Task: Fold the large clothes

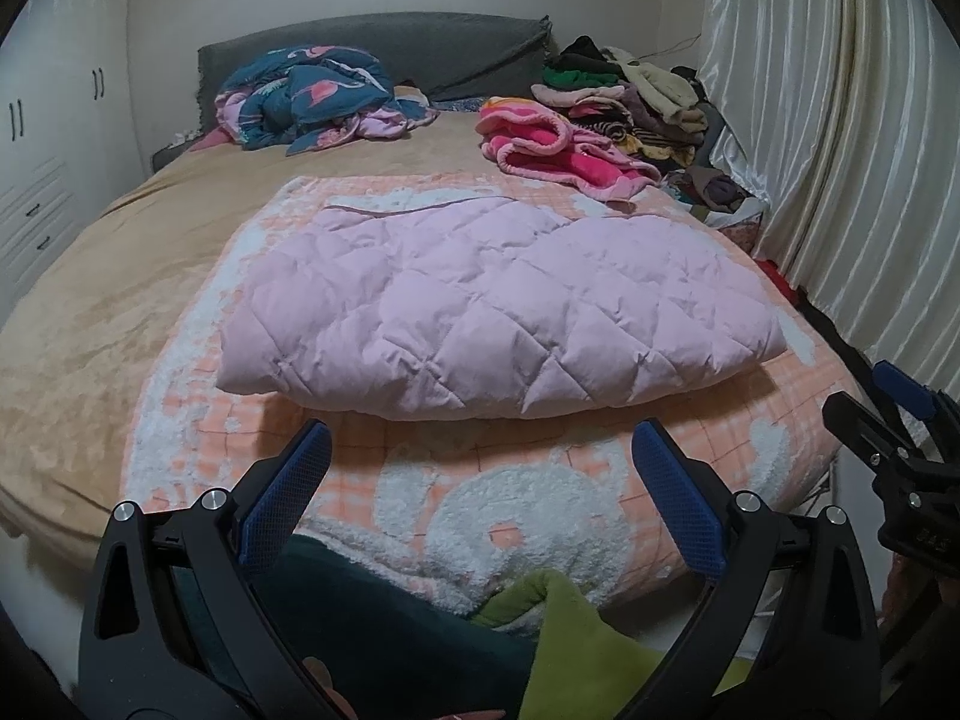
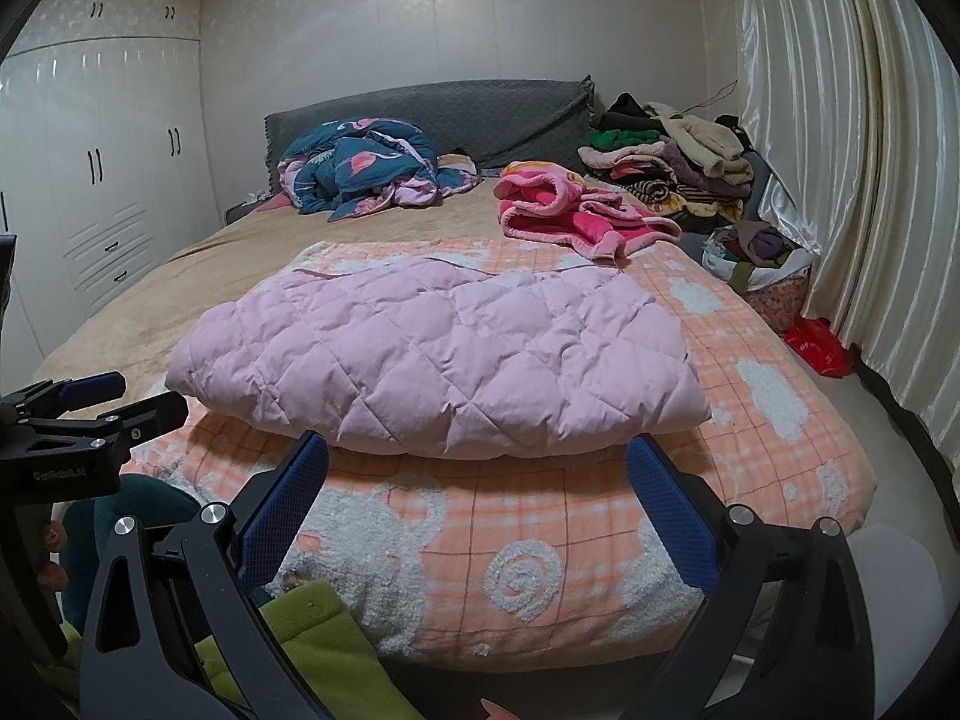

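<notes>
A pink quilted garment is seen lying already folded into a compact bundle on the orange-and-white plush blanket, just ahead of both claws and touched by neither. The left gripper is held wide apart and empty, with the bundle's near edge straight beyond its fingertips; the right gripper is likewise spread wide with nothing between its pads, the bundle lying just ahead and slightly to its left. The fold appears finished or nearly so, so the step in hand is judged to be a pause between garments. Next, either the bundle would need to be lifted aside from both ends, or a fresh item fetched. The bright pink fleece piece, far ahead and to the right, looks the closest candidate. Beyond it, a heap of mixed clothes is piled near the grey headboard; a crumpled blue patterned cover lies far ahead to the left. White wardrobes stand at the left, cream curtains at the right.
</notes>
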